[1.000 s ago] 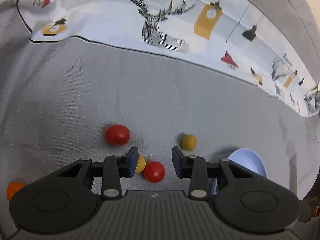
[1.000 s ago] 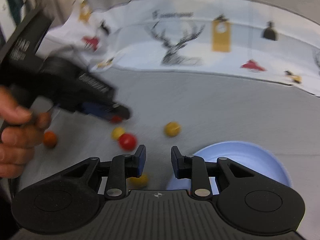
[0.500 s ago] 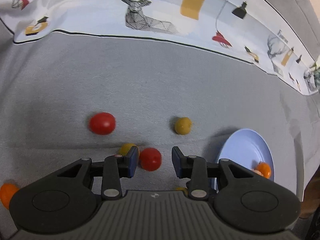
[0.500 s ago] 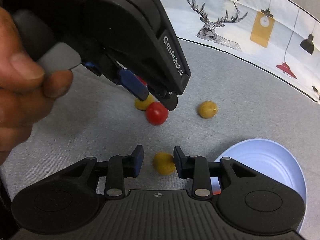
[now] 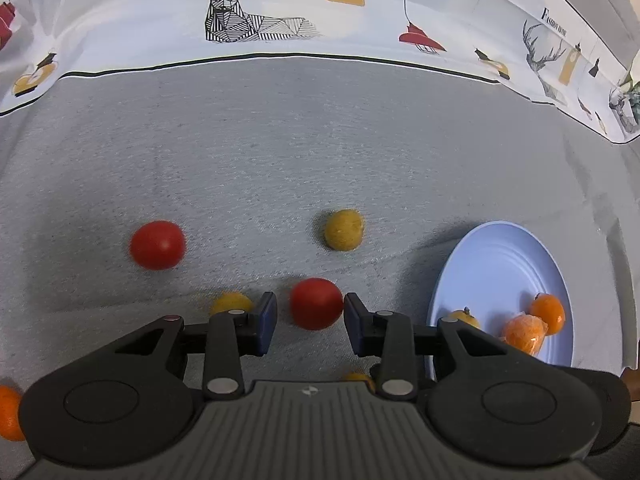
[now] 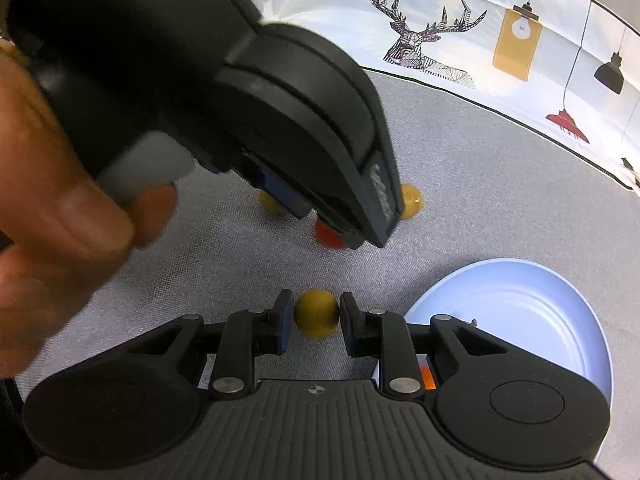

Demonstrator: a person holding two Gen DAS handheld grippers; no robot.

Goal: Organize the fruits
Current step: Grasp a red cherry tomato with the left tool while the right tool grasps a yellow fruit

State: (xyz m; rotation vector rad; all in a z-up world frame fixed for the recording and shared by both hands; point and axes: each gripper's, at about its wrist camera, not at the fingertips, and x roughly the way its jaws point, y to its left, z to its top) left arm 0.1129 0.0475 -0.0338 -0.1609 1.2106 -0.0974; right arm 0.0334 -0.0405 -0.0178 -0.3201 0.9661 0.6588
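Note:
Small round fruits lie on a grey cloth. My left gripper (image 5: 310,318) is open around a red fruit (image 5: 316,303) that rests on the cloth; the right pad touches it, the left pad stands apart. My right gripper (image 6: 314,314) is shut on a yellow fruit (image 6: 317,313), low over the cloth beside the light blue plate (image 6: 520,292). The left gripper's body (image 6: 300,120) looms over the red fruit (image 6: 328,236) in the right wrist view. The plate (image 5: 492,264) holds two orange fruits (image 5: 548,314) and a yellow one (image 5: 464,316).
Loose on the cloth: a red fruit (image 5: 157,245) at left, a yellow fruit (image 5: 344,229) ahead, a yellow one (image 5: 231,303) by the left finger, an orange one (image 5: 8,412) at far left. A printed white cloth (image 5: 280,8) lies beyond.
My left gripper has moved forward, so the red fruit now sits between its pads. My right gripper has closed on the yellow fruit that lay between its open fingers.

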